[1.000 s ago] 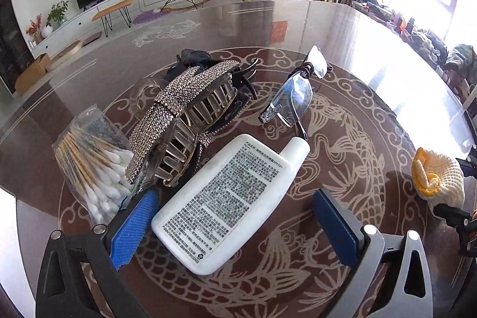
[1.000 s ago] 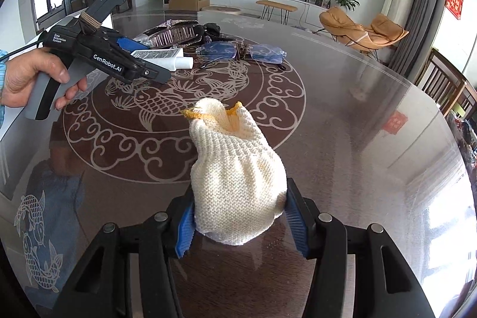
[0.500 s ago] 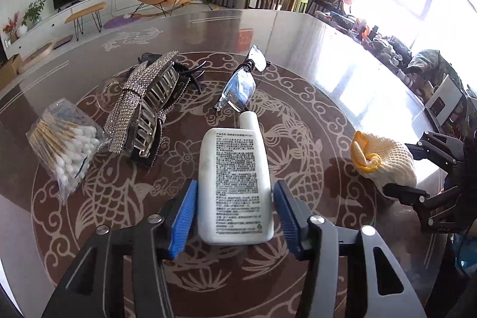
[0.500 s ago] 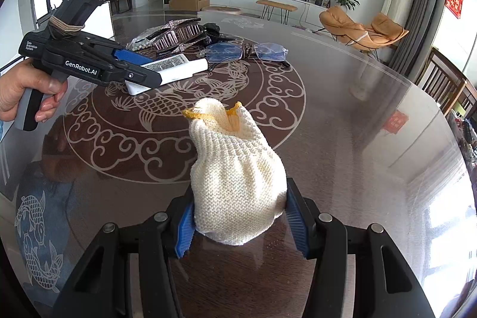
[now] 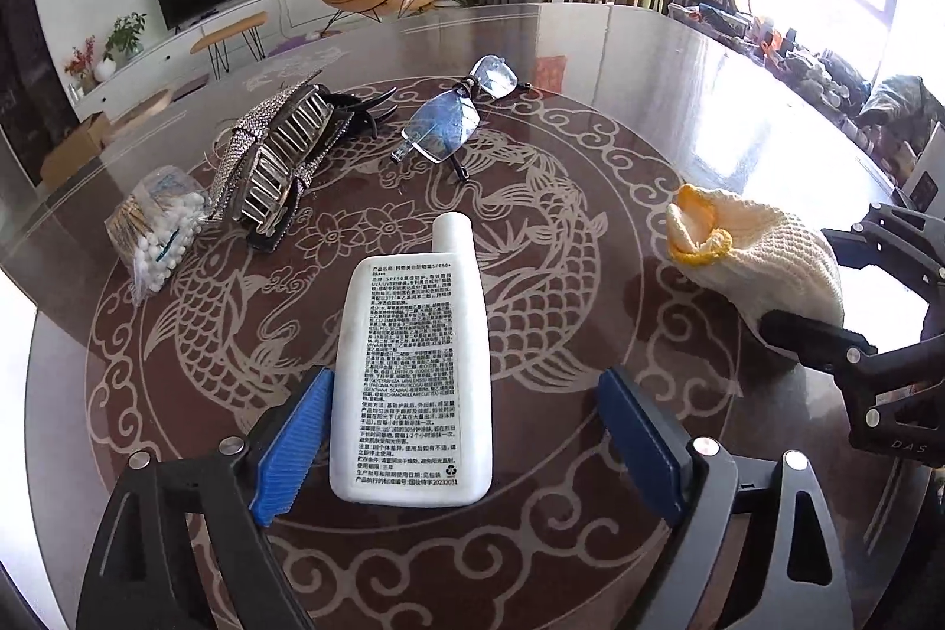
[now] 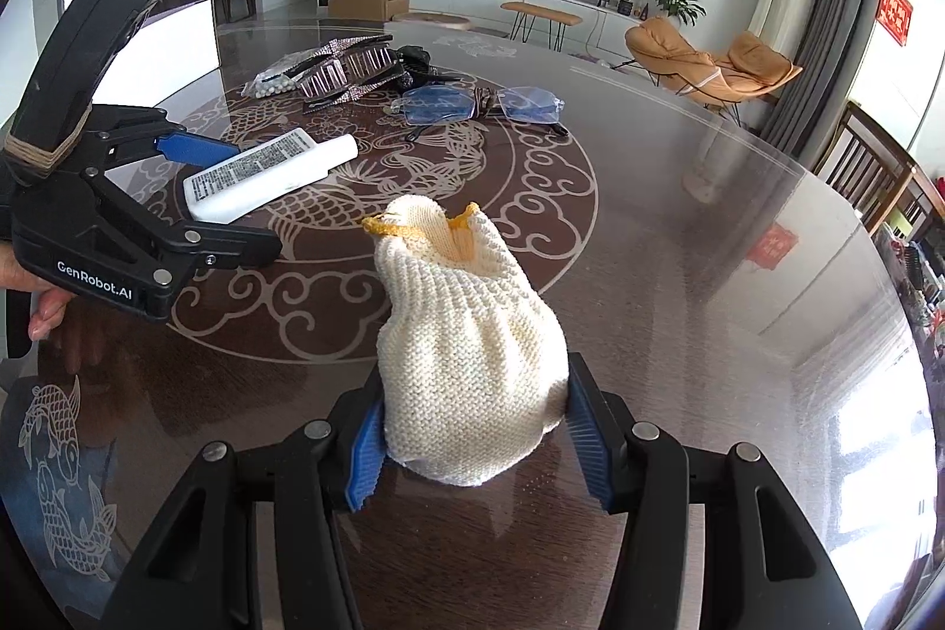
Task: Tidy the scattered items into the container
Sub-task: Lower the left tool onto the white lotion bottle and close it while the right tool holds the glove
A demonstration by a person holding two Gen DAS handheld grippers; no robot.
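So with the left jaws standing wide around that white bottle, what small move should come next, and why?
Probably close the left gripper on the white bottle again. Its jaws have just been opening, and the bottle lies flat on the table between them: it seems to rest against one pad, with a clear gap to the other. The right gripper already pinches the knitted pouch, mouth facing the bottle.

On the table (image 5: 679, 110), seen from the left wrist, the bottle (image 5: 413, 370) lay at centre, the hair clips (image 5: 277, 157) and cotton swabs (image 5: 159, 228) toward ten o'clock, the glasses (image 5: 455, 122) at twelve, and the knitted pouch (image 5: 762, 252) toward two.
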